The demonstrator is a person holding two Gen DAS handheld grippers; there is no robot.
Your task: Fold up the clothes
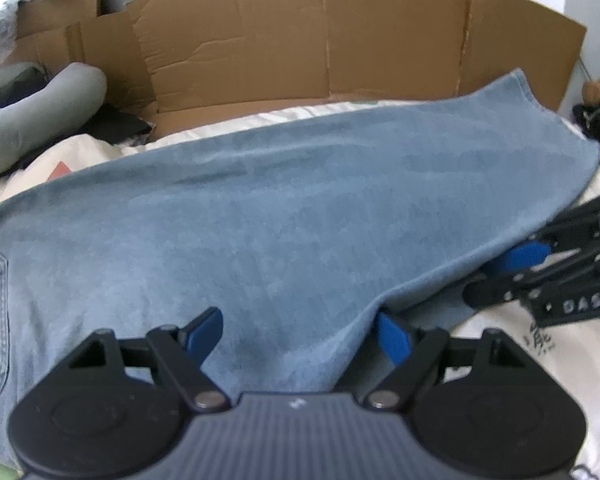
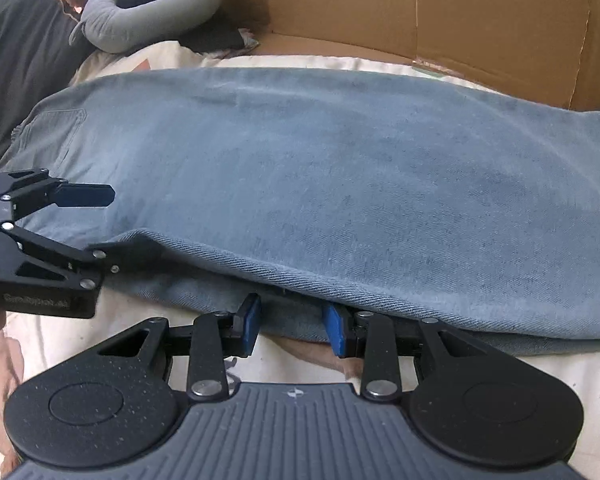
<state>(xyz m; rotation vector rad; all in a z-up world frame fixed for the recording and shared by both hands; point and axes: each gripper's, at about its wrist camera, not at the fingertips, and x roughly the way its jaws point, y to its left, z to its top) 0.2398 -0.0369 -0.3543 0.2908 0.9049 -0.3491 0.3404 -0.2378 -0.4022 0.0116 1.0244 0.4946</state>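
On the bed, jeans (image 2: 340,168) lay lengthwise, legs apparently stacked, cross-folds seemingly left.
Left gripper (image 1: 300,336) stood spread wide, one finger over the denim, the other tucked under its near edge; right gripper (image 2: 292,326) sat part-open at that edge, pinching nothing. Beneath was a cream printed bedsheet (image 2: 560,368), with cardboard (image 1: 300,40) propped behind and a grey pillow (image 2: 148,12) to the left.
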